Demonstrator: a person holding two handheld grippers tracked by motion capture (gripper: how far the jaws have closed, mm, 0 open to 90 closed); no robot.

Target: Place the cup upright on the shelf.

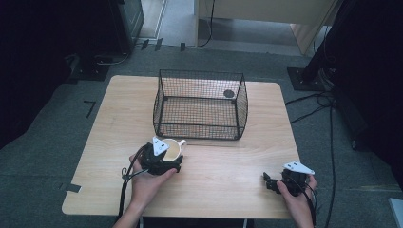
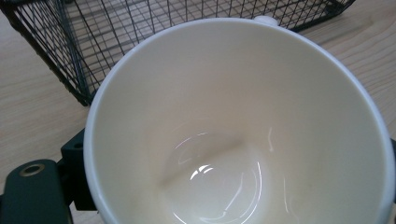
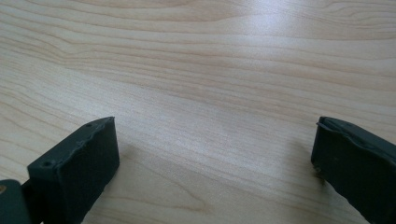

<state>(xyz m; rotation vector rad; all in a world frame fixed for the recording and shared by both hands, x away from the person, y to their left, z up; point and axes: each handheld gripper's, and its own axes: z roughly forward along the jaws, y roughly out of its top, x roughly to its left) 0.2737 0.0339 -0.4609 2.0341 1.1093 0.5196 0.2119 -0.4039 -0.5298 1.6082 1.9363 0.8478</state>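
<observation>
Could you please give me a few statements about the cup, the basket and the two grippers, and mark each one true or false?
1. The cream ceramic cup is empty. True.
2. The cup sits inside the black wire mesh basket. False: it is outside, at the basket's near side, at the left gripper.
3. The right gripper has its jaws wide apart over bare wood. True.
4. The basket holds several cups. False: no cup is in it.
5. The right gripper grips the basket. False: it is at the light wooden table's near right corner.
</observation>
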